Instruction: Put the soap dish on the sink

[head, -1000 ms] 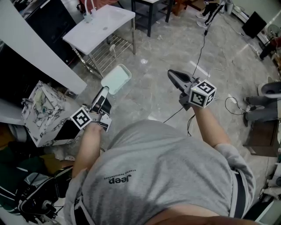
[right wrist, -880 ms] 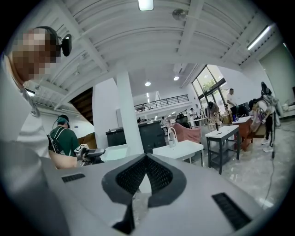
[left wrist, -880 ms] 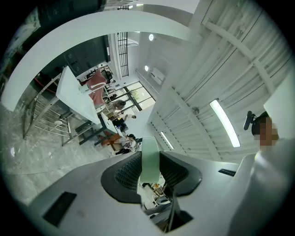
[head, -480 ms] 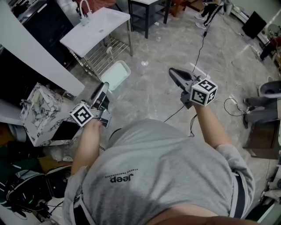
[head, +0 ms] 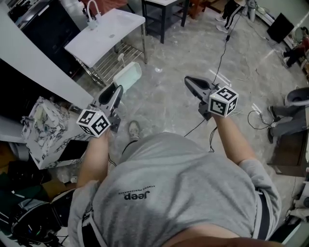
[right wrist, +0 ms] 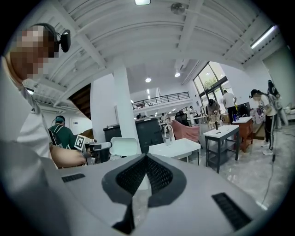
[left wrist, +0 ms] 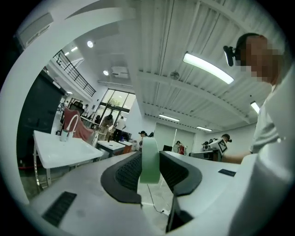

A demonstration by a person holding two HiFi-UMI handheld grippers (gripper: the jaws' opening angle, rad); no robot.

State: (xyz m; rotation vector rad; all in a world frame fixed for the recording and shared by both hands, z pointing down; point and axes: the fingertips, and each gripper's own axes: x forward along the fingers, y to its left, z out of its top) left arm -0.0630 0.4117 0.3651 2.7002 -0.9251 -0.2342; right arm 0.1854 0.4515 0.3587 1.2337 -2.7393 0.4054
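The soap dish (head: 128,76) is a pale green rectangular tray, held by one end in my left gripper (head: 117,90) above the floor. In the left gripper view it stands edge-on (left wrist: 150,159), and both black pads press on it. The white sink (head: 104,36) with its faucet (head: 91,13) stands ahead and to the upper left, a short way beyond the dish. My right gripper (head: 189,80) hangs over the floor at the right, shut with nothing in it (right wrist: 146,159). From the right gripper view I see the dish (right wrist: 123,146) beside the sink (right wrist: 177,147).
A wire rack (head: 113,60) sits under the sink. A dark-framed table (head: 161,12) stands behind it. A white patterned box (head: 43,123) lies at the left by a dark cabinet. A black cable (head: 219,60) runs across the marble floor. Someone's legs (head: 285,120) are at the right.
My left gripper has carried the soap dish forward, closer to the sink. My shoe now shows below it. The right gripper has hardly moved.
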